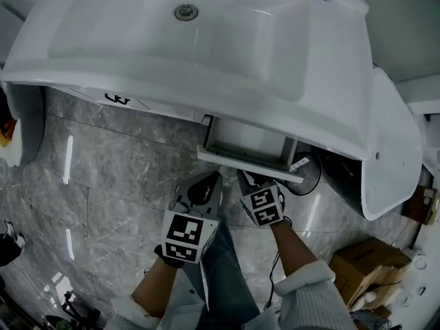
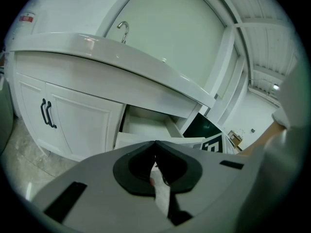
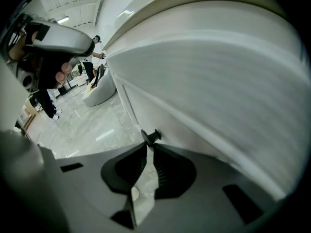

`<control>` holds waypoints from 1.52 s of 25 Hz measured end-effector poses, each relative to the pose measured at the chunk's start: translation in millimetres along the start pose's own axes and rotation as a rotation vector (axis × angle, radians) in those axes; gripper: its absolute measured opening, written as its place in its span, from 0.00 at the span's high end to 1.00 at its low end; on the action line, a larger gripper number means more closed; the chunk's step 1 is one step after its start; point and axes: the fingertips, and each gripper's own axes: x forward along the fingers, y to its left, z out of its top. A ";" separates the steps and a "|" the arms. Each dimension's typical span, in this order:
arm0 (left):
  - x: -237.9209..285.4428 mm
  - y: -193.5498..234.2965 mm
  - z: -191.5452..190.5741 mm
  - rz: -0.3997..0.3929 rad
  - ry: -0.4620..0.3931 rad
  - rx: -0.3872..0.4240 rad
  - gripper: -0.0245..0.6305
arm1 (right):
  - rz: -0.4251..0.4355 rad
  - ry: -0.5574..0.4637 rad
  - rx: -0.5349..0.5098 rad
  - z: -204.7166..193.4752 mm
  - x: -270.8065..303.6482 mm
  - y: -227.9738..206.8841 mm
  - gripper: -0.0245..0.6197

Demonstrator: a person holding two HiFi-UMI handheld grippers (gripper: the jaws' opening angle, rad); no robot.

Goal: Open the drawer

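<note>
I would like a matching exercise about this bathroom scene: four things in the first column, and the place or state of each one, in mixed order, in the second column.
Column one:
1. drawer
2. drain
3. door handles
4. cardboard box

Column two:
a. in the bottom of the white basin
b. on the floor, at the right
c. pulled out below the basin
d. black, a pair on the cabinet doors

Pairs: 1-c, 2-a, 3-d, 4-b
</note>
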 end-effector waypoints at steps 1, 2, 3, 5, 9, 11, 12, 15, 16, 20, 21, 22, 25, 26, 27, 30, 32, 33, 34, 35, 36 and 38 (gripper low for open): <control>-0.3 -0.2 -0.7 0.000 0.001 0.000 0.94 | -0.001 0.000 -0.007 -1.0 -0.2 1.1 0.88; -0.6 -0.7 -1.7 -0.001 0.003 0.000 0.94 | -0.002 0.001 -0.009 -2.2 -0.5 2.1 0.89; -0.9 -1.4 -2.8 -0.002 0.006 0.000 0.94 | -0.005 0.003 -0.007 -3.3 -0.7 2.9 0.89; -1.0 -2.8 -3.7 -0.003 0.008 0.002 0.94 | -0.009 0.004 -0.003 -4.8 -0.8 3.5 0.88; -1.3 -2.7 -3.4 -0.004 0.009 0.008 0.94 | -0.012 0.000 -0.008 -4.8 0.6 3.6 0.88; -1.7 -2.7 -3.8 -0.003 0.011 0.010 0.94 | -0.016 0.002 0.003 -4.9 1.8 3.8 0.88; -2.3 -3.3 -3.9 -0.003 0.011 0.011 0.94 | -0.021 0.003 0.014 -5.3 2.2 3.8 0.88; -4.4 -5.7 -3.0 -0.002 0.009 0.015 0.94 | -0.049 0.007 0.056 -7.4 3.2 2.8 0.86; -5.2 -6.2 -2.3 -0.002 0.008 0.016 0.94 | -0.060 0.007 0.068 -7.9 3.4 2.3 0.86; -11.2 -6.8 0.4 -0.001 0.008 0.022 0.94 | -0.090 0.007 0.095 -9.4 0.4 1.1 0.86; -12.8 -6.5 1.6 0.000 0.006 0.025 0.94 | -0.097 0.007 0.097 -9.8 -1.2 0.5 0.86; -14.4 -6.0 2.7 0.002 0.005 0.028 0.94 | -0.105 0.006 0.100 -10.4 -3.2 -0.2 0.86; -19.0 -6.3 5.7 0.009 0.002 0.032 0.94 | -0.122 0.008 0.130 -15.4 -12.4 -2.3 0.89; -20.3 -7.4 7.1 0.011 0.003 0.032 0.94 | -0.121 0.012 0.149 -17.9 -16.1 -2.5 0.90; -21.6 -8.7 9.0 0.011 0.004 0.034 0.94 | -0.117 0.017 0.169 -20.0 -19.9 -2.1 0.89; -25.4 -13.1 19.5 0.009 0.002 0.048 0.94 | -0.111 0.023 0.212 -20.0 -31.5 0.0 0.90; -28.7 -16.5 28.8 0.006 -0.003 0.059 0.94 | -0.112 0.021 0.241 -14.3 -40.9 2.8 0.90; -30.7 -18.6 33.7 0.006 -0.007 0.062 0.94 | -0.107 0.019 0.264 -10.5 -45.8 5.2 0.90; -33.0 -21.0 39.2 0.007 -0.010 0.066 0.94 | -0.095 0.017 0.296 -6.3 -51.0 8.4 0.90; -35.7 -24.1 45.2 0.008 -0.013 0.071 0.94 | -0.079 0.014 0.331 -1.4 -56.8 12.2 0.91; -38.6 -27.7 51.8 0.008 -0.017 0.077 0.94 | -0.066 0.011 0.362 4.4 -63.3 15.7 0.91; -44.3 -35.5 65.7 0.005 -0.024 0.092 0.94 | -0.051 0.002 0.401 19.7 -77.8 20.4 0.92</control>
